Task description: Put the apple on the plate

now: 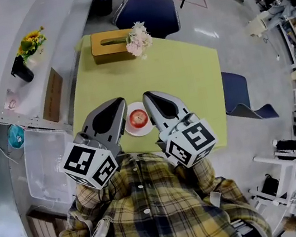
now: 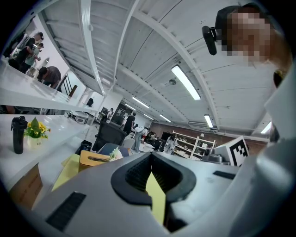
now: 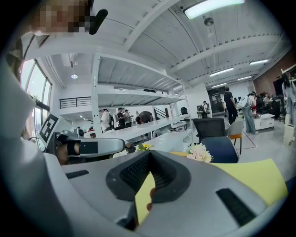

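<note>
Apple (image 1: 138, 117) on the plate (image 1: 139, 132), both hand-held grippers closed and empty

The red apple sits in the middle of the white plate, near the front edge of the yellow-green worktop (image 1: 185, 74). The left hand-held gripper (image 1: 118, 103) lies just left of the plate and the right hand-held gripper (image 1: 147, 96) just right of it, each with its jaws pressed together. Well beyond the plate stand a wooden box (image 1: 108, 46) and flowers (image 1: 139, 40).

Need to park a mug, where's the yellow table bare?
Bare: middle and right side of the table, between flowers and plate. Crowded: the near edge, where left gripper and right gripper flank the plate with the apple, and the tissue box corner.
</note>
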`<state>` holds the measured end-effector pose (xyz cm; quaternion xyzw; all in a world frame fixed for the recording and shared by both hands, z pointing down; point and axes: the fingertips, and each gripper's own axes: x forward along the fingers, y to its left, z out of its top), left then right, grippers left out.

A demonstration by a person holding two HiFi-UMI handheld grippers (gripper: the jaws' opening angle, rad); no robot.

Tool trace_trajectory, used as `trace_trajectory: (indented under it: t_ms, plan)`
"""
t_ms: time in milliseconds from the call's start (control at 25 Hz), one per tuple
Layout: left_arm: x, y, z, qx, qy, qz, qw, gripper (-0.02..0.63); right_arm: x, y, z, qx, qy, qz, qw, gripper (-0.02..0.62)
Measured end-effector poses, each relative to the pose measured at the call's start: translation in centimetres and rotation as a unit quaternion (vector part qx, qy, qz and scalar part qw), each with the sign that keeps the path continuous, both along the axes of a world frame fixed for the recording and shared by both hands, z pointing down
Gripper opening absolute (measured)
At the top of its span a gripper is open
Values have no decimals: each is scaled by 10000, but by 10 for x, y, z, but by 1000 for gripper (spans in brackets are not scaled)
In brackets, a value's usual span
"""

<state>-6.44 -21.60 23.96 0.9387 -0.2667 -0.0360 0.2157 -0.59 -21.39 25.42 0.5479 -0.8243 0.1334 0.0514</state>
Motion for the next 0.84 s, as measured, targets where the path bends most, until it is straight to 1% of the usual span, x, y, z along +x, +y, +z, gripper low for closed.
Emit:
trace_trajectory:
  t_ms: [840]
  plan:
    - [0,5,4,-49,-48,71,10000,8,-2,3,5,-80,39,13,10000,-5]
